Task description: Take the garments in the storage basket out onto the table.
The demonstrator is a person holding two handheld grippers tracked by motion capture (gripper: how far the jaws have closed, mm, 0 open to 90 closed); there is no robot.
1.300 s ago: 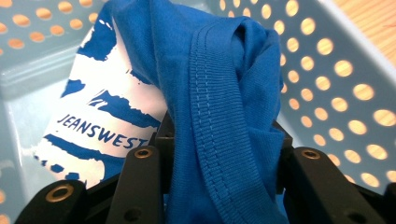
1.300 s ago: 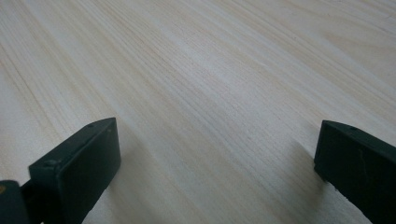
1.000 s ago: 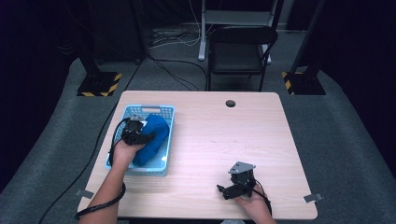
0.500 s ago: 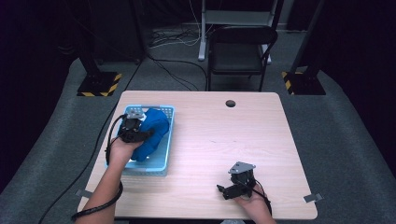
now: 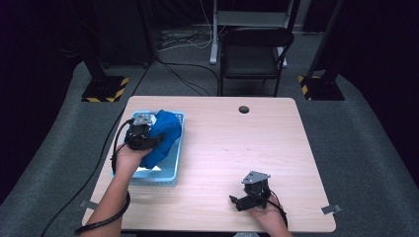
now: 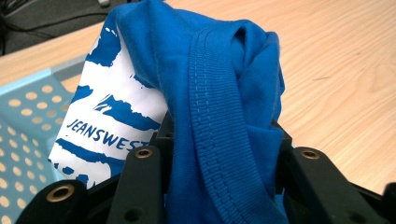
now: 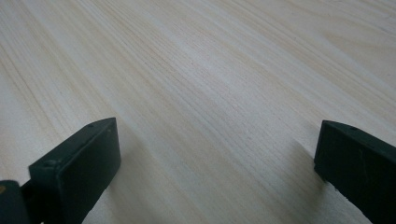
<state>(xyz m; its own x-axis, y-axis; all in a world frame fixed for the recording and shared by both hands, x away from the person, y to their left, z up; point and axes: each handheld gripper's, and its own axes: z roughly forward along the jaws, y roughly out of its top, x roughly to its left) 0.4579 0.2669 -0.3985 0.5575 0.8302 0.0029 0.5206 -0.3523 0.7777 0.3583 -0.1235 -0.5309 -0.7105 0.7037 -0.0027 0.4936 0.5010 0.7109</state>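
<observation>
Left gripper (image 5: 157,140) pinches the blue printed cotton T-shirt (image 5: 163,136), partly lifted from the light-blue perforated plastic basket (image 5: 170,173); right gripper (image 5: 236,201) rests spread, removal unfinished.

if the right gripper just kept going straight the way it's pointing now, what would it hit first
Probably the bare wooden table. The right gripper has its jaws open with nothing between them, and ahead of it the right gripper view shows plain tabletop. In the high view it points toward the blue basket, far off, so depth is unclear.

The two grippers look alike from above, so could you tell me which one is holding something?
The left gripper, over the light blue basket, is clamped on the blue T-shirt. The right gripper stands open over bare table.
</observation>
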